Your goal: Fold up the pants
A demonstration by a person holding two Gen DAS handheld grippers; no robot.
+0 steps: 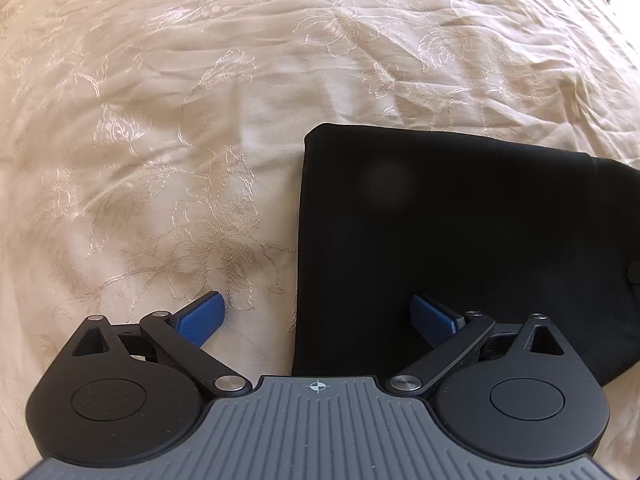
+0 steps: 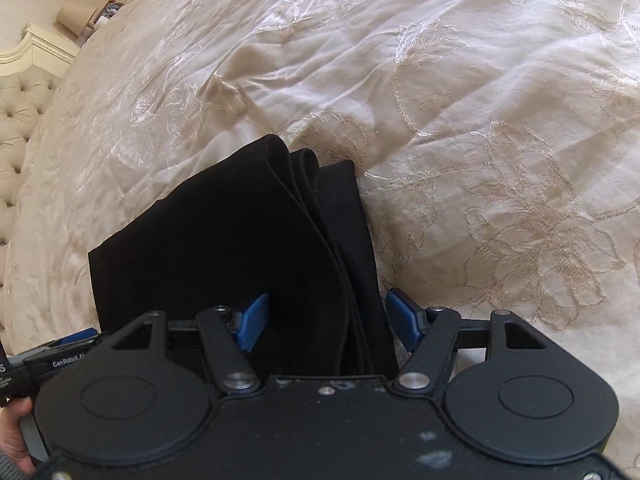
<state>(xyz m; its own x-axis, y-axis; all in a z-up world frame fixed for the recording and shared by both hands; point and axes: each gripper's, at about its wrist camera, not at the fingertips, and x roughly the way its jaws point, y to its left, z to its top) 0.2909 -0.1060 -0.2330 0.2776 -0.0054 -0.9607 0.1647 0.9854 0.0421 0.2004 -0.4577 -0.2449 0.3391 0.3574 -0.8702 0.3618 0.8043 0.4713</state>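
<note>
The black pants (image 1: 460, 240) lie folded into a flat rectangle on the cream embroidered bedspread (image 1: 160, 140). My left gripper (image 1: 316, 308) hangs open and wide over their left edge: one blue finger (image 1: 204, 314) is above the bedspread, the other above the black cloth. In the right wrist view the pants (image 2: 224, 248) show several stacked layers along their right side. My right gripper (image 2: 328, 314) stands open astride that layered edge. Its blue pads are apart, and I see neither one pressing on the cloth.
The bedspread (image 2: 480, 160) is wrinkled and stretches far on all sides of the pants. A tufted headboard (image 2: 16, 128) and a bedside unit with small items (image 2: 80, 20) stand at the upper left. A person's hand (image 2: 14, 440) shows at the lower left edge.
</note>
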